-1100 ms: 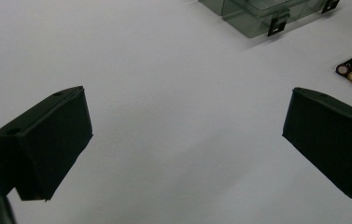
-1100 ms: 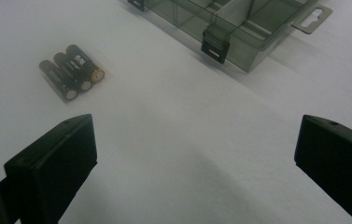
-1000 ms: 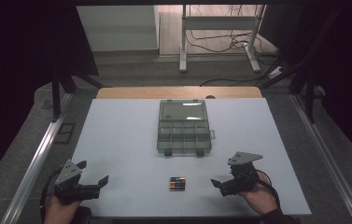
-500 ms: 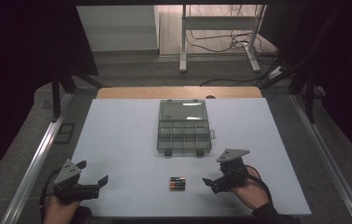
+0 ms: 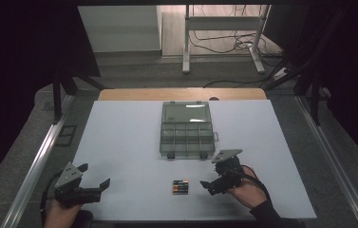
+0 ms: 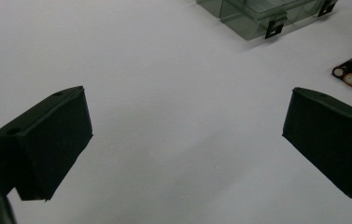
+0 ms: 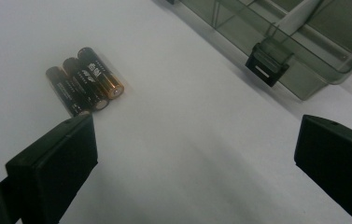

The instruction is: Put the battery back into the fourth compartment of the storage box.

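Right claw (image 5: pixel 206 184) spread and empty, low over the white surface (image 5: pixel 119 142); three batteries (image 5: pixel 180 186) lie side by side just off its left jaw, positioned for pickup; open compartment box (image 5: pixel 186 129) waits beyond; left claw (image 5: pixel 98 183) spread, parked well apart, idle.

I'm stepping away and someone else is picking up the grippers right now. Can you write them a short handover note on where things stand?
Left gripper: jaws wide open, holding nothing, near the table's front left corner.
Right gripper: jaws wide open, holding nothing, just right of the batteries and pointed toward them.
Batteries: three, lying side by side on the table in front of the compartment box, untouched.
Compartment box: clear, lid open, at the table's middle; its compartments look empty, as far as can be seen.
Done: nothing moved into the box yet.
Left: probably grip the batteries with the right gripper and place them in a compartment.
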Motion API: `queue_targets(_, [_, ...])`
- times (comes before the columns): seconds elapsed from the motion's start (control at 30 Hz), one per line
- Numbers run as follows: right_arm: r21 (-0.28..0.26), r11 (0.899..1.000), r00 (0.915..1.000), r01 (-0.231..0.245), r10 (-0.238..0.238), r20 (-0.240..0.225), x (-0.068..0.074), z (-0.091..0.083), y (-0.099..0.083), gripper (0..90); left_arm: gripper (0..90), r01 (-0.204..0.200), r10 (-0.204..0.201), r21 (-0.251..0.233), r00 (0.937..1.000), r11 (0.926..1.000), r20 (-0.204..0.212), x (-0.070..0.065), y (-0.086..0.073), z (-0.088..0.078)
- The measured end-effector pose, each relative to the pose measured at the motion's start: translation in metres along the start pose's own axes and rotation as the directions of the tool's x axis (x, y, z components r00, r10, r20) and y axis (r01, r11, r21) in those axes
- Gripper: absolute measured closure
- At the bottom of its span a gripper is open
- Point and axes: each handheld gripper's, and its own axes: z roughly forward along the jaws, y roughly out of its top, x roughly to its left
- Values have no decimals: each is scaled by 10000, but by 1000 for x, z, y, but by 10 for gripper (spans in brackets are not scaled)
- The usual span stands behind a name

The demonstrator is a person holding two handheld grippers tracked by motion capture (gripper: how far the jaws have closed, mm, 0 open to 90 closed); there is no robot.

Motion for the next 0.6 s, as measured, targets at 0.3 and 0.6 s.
queue_targets(0.3, [318,9987,9991,403,-398,-165,7,9,14,0,18,-13,13,-14,10000,10000,2,0,0,0])
queue_targets(0.6, [905,9946,9985,502,-480,-268,13,16,31,22,18,-121,121,39,9999,9999,-21,-1,0,1])
